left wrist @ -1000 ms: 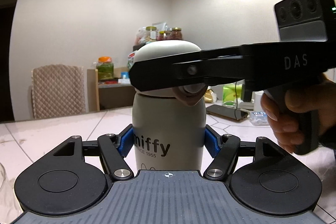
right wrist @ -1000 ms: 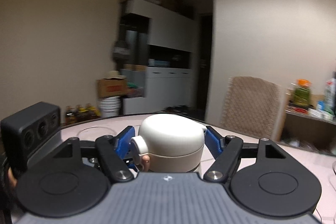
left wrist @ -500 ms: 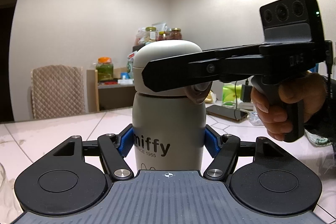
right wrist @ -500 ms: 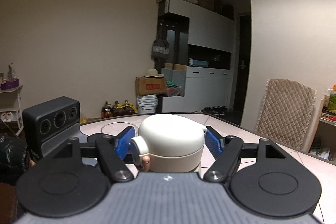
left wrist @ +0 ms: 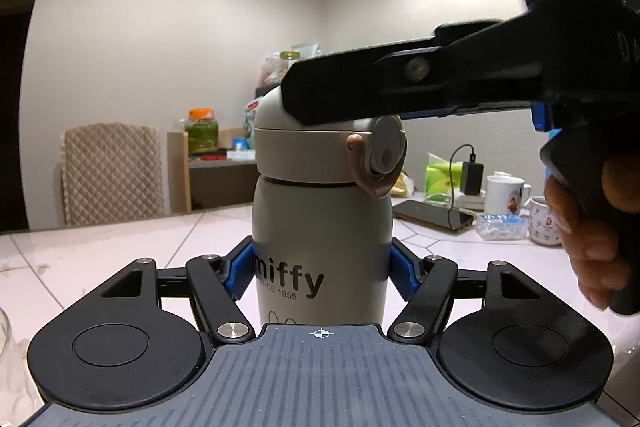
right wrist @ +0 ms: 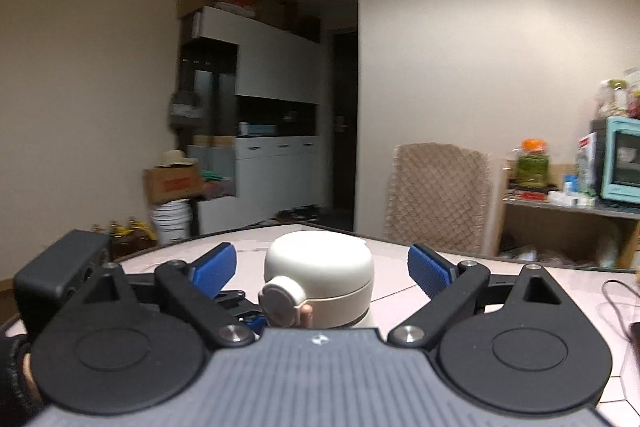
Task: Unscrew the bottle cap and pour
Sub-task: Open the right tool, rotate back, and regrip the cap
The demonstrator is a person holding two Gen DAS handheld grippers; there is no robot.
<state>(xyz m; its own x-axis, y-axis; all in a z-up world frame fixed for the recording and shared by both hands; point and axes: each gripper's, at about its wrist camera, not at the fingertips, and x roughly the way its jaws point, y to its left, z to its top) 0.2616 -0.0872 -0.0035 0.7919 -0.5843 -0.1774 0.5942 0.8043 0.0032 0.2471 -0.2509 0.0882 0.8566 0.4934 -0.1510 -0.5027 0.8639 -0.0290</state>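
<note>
We stand the bottle (left wrist: pixel 320 247) upright on the tiled table (left wrist: pixel 100 251), its smooth, stiff body pinched low down between the blue pads of the left gripper (left wrist: pixel 322 273). The finish looks slippery, so that clamp needs firmness. The domed cap (right wrist: pixel 320 267) sits between the pads of the right gripper (right wrist: pixel 320 269), whose jaws are opening, clear gaps on both sides. We judge the cap's round sides the best hold, avoiding the button (right wrist: pixel 282 297) facing us.
</note>
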